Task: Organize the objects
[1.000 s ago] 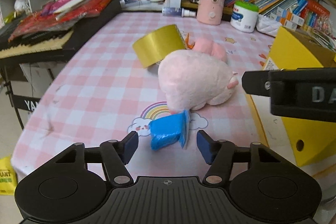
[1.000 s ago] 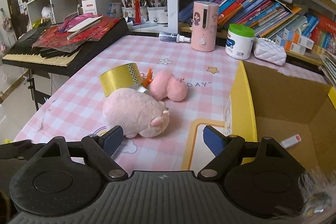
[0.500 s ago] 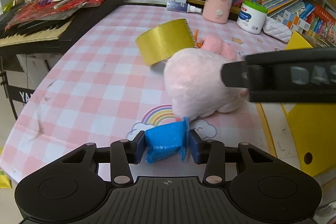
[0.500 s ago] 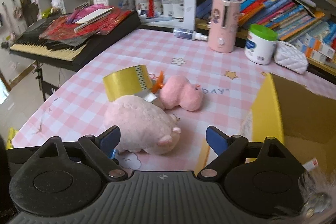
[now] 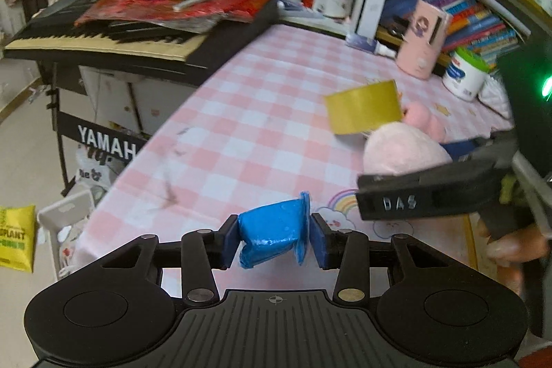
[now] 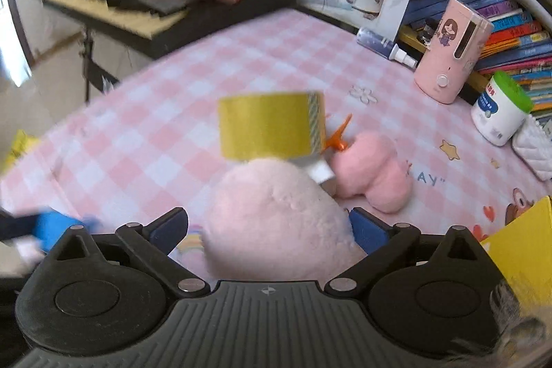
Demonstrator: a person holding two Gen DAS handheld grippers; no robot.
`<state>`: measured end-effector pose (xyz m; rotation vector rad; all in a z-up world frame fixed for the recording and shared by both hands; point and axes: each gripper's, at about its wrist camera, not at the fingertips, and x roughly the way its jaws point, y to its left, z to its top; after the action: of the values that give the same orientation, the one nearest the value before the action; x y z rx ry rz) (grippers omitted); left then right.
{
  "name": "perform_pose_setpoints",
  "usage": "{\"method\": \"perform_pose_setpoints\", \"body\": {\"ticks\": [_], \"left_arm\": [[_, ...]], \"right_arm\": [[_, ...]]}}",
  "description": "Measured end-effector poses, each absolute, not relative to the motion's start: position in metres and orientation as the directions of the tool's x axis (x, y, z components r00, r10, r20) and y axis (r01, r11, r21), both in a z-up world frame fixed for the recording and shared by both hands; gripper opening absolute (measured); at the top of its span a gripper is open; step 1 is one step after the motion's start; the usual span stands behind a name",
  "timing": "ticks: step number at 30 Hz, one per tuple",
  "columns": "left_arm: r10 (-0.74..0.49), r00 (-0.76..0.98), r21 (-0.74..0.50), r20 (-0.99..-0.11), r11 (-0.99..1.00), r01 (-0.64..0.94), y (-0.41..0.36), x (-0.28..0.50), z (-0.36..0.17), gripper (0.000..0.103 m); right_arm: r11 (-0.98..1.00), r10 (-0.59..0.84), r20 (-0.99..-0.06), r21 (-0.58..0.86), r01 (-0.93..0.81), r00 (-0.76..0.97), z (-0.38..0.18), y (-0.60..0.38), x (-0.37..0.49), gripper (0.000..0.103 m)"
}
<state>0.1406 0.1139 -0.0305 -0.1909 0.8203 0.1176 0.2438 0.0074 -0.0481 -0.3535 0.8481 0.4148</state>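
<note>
left gripper clamps blue cup sideways, rim rightward; right gripper spreading around plush.

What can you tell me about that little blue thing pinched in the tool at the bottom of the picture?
The blue packet looks like a small, crumpled pouch of shiny blue plastic or foil, with a flat sealed fin along its right edge. It lies tilted between the two blue pads of the left hand-held gripper, which press on both its sides. It appears lifted clear of the pink checked tablecloth; nothing else touches it.
</note>
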Motion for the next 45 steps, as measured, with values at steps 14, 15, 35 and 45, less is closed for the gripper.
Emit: {"method": "perform_pose_setpoints", "body": {"ticks": [14, 15, 35, 45], "left_arm": [[-0.016, 0.732, -0.18, -0.681, 0.973, -0.147, 0.124, 0.114, -0.006, 0.041], [-0.026, 0.732, -0.182, -0.681, 0.974, -0.135, 0.122, 0.111, -0.006, 0.041], [-0.111, 0.775, -0.224, -0.622, 0.974, -0.04, 0.117, 0.024, 0.023, 0.04], [-0.239, 0.72, -0.191, -0.652, 0.97, 0.149, 0.081, 0.004, 0.016, 0.04]], "right_arm": [[0.929, 0.256, -0.772, 0.031, -0.368, 0.582, -0.02, -0.024, 0.204, 0.076], [0.933, 0.249, -0.773, 0.03, -0.359, 0.583, -0.019, -0.026, 0.198, 0.076], [0.973, 0.229, -0.739, 0.157, -0.169, 0.634, 0.011, -0.055, 0.076, 0.076], [0.991, 0.135, -0.702, 0.113, -0.078, 0.699, 0.014, -0.08, 0.009, 0.077]]}}
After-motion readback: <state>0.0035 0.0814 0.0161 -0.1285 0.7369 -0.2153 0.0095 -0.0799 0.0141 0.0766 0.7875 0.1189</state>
